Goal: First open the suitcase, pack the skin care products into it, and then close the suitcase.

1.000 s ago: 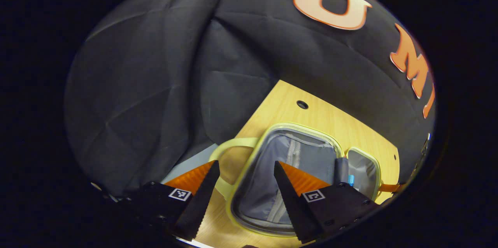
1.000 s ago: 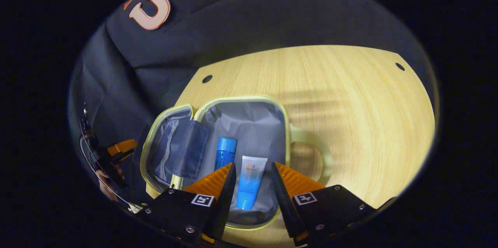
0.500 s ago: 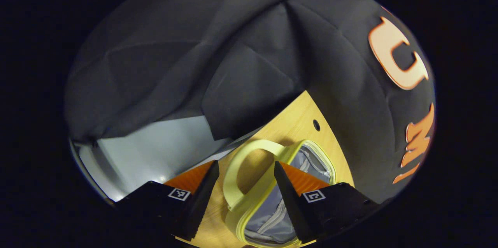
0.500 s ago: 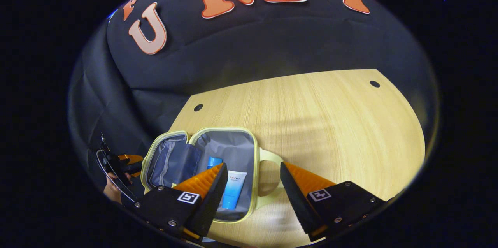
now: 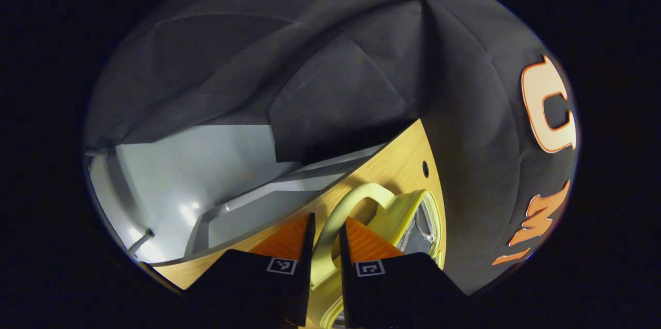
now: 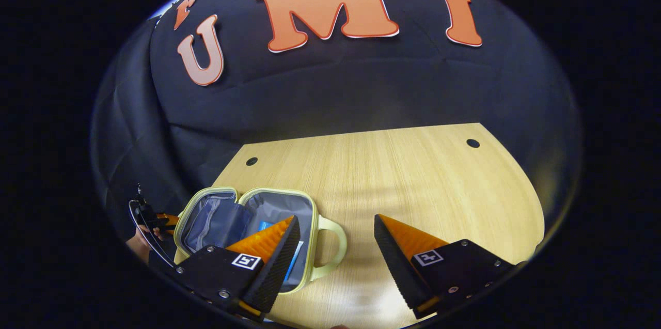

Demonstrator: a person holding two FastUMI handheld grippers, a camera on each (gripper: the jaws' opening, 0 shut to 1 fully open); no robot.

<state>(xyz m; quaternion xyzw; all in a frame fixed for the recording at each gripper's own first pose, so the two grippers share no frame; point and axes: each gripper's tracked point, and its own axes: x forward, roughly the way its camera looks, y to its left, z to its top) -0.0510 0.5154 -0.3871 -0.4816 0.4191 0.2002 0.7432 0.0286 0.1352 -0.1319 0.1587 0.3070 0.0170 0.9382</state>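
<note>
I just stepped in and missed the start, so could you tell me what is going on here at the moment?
A person is packing a small yellow-trimmed suitcase that lies open on the wooden table, with a blue skin care tube inside. The left gripper has its fingers closed on the yellow handle of the lid half. The right gripper hangs open above the table beside the case, holding nothing. Closing looks like the next step.

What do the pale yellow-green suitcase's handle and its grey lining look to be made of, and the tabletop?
The suitcase handle looks like smooth moulded plastic or rubber: an even matte sheen, rounded edges. The left gripper is closed around it. The grey lining looks like thin woven fabric, given its creases and folds. The tabletop shows light wood grain, probably laminate, with a flat low-gloss finish.
</note>
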